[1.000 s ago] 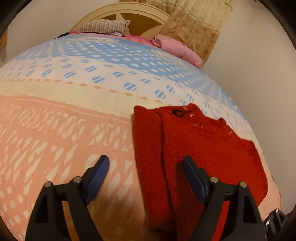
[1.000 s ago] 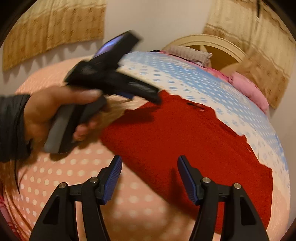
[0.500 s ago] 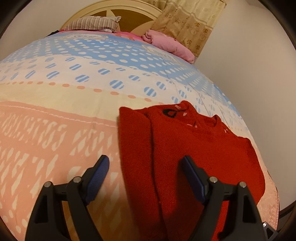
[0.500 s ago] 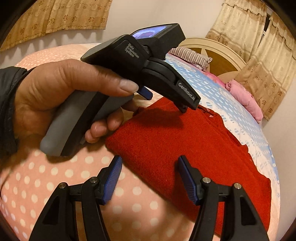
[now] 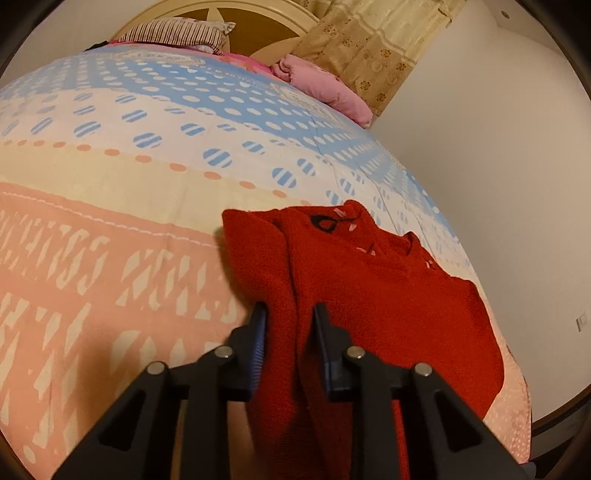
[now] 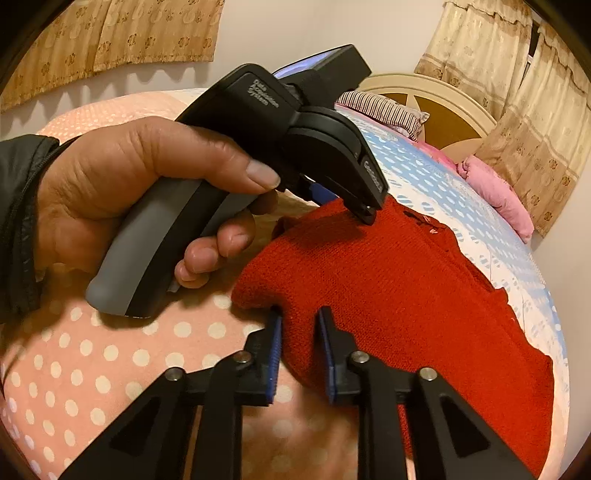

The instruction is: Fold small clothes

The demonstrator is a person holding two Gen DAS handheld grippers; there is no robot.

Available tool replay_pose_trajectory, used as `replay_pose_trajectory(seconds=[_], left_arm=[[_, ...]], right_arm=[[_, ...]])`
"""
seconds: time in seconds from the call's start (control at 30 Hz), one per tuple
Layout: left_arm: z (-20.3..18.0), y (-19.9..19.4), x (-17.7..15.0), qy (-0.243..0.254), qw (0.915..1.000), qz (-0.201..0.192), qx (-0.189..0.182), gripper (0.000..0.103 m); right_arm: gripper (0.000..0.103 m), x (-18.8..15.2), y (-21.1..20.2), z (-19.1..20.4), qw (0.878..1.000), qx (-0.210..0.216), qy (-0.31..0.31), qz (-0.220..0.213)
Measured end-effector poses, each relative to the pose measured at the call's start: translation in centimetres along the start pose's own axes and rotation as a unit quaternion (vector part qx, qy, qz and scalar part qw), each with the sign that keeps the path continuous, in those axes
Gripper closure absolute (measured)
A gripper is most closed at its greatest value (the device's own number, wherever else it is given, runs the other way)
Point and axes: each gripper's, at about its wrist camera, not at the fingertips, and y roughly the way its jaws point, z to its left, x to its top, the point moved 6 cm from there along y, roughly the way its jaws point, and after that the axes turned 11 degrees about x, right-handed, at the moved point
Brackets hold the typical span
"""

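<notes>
Both grips are on now. Starting on the left side: the left gripper has just been closing its jaws, and they now pinch a ridge of the red sweater, the folded-over side edge bunched up between the blue pads. In the right wrist view the same tool sits up ahead, wrapped in the person's hand, its nose down on the knit.

Over to the right: the right gripper has also just been closing, and it nips the near rounded corner of the sweater, a hump of wool caught between its pads. The garment lies on the patterned bedspread, straight ahead of both tools.

Risks from here, as I judge them. Each bite looks shallow, near the edge, so a quick lift could let the thick knit slide out. The left pinch may hold only the top layer of the fold, and the layer beneath would then stay behind and skew the fold. Uneven pulling between the two would twist it.

Orientation: the collar points away from the grippers toward the headboard, so the long axis runs from the tools outward, angled slightly right.
</notes>
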Motion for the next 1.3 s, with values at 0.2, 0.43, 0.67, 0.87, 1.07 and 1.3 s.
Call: replay_pose_trajectory(seconds=[0.2, 0.43, 0.67, 0.87, 1.07, 1.3], left_arm=[[-0.3, -0.2, 0.1, 0.006, 1.0000, -0.002, -0.002, 0.085], [-0.3, -0.7, 0.5, -0.014, 0.9998, 0.002, -0.015, 0.087], [-2.0, -2.6, 1.6, -0.016, 0.9990, -0.018, -0.037, 0.088], [-4.7, -3.9, 2.6, -0.007, 0.9980, -0.031, -0.054, 0.088], [-7.0, -4.2, 2.9, 0.005, 0.9977, -0.034, -0.058, 0.088], [-9.1, -4.6, 2.9, 0.018, 0.9975, -0.036, -0.058, 0.088]], right_arm=[[0.093, 0.2, -0.3, -0.8, 1.000, 0.020, 0.021, -0.013], [0.094, 0.3, -1.5, -1.4, 0.997, 0.039, 0.049, -0.045], [0.095, 0.2, -3.2, -2.3, 0.992, 0.052, 0.083, -0.085], [0.096, 0.1, -5.3, -3.8, 0.985, 0.057, 0.112, -0.118], [0.096, -0.5, -6.2, -4.9, 0.980, 0.058, 0.133, -0.133], [0.096, -1.4, -6.9, -5.7, 0.975, 0.063, 0.154, -0.146]])
